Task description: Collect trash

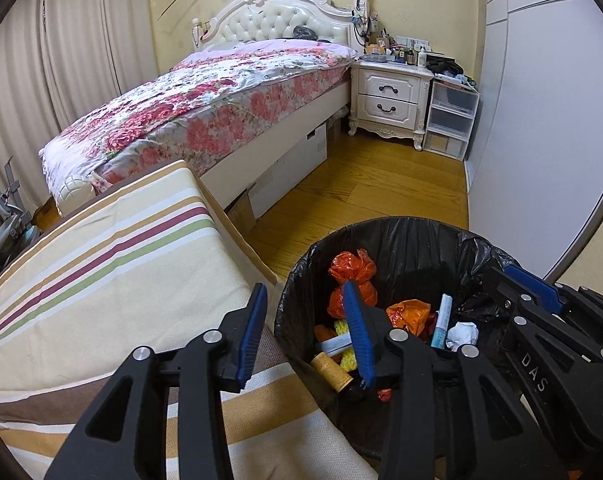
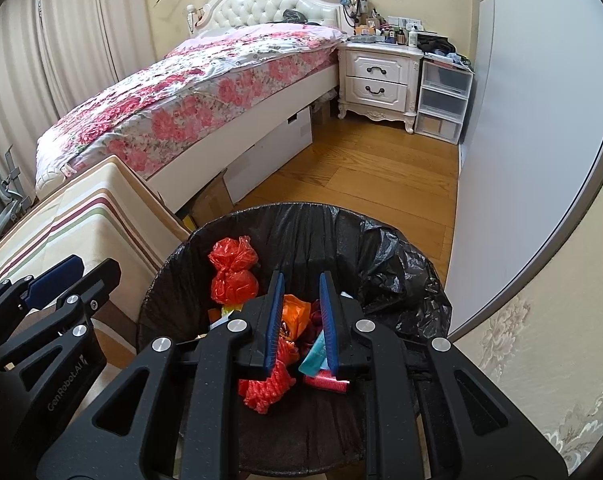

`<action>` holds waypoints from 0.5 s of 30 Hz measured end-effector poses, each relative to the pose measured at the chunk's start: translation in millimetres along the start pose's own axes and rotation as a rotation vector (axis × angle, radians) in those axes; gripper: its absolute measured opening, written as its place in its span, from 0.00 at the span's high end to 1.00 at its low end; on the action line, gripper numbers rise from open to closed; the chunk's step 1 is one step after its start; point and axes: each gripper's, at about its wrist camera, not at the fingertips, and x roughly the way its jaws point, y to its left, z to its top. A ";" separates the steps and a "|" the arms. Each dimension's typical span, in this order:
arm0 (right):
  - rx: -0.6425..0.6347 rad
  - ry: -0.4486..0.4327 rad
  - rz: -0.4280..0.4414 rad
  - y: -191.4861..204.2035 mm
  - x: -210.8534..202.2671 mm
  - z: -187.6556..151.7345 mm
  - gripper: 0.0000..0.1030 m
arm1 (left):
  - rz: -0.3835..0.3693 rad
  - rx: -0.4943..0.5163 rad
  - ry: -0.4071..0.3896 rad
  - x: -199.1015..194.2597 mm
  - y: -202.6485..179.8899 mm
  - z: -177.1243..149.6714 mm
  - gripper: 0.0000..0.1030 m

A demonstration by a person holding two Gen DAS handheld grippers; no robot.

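Right wrist view: black-lined bin [image 2: 301, 224] holds orange bags [image 2: 233, 270], possibly wrappers.

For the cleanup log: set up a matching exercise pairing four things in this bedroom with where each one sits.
Things:
1. knotted red plastic bag
2. white two-drawer nightstand
3. striped beige cushion
4. clear plastic drawer unit

Places:
A. left of the bin
B. inside the black-lined trash bin
C. between nightstand and wall
D. beside the bed's headboard

Pairs: 1-B, 2-D, 3-A, 4-C
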 end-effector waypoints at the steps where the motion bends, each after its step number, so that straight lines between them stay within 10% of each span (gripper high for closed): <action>1: 0.002 -0.003 -0.002 -0.4 -0.3 -0.2 0.72 | 0.000 -0.001 -0.002 -0.4 0.0 -0.1 0.55; 15: -0.006 -0.029 -0.044 -1.8 -10.8 -5.7 0.39 | 0.025 -0.022 -0.038 -10.1 10.0 -2.7 0.27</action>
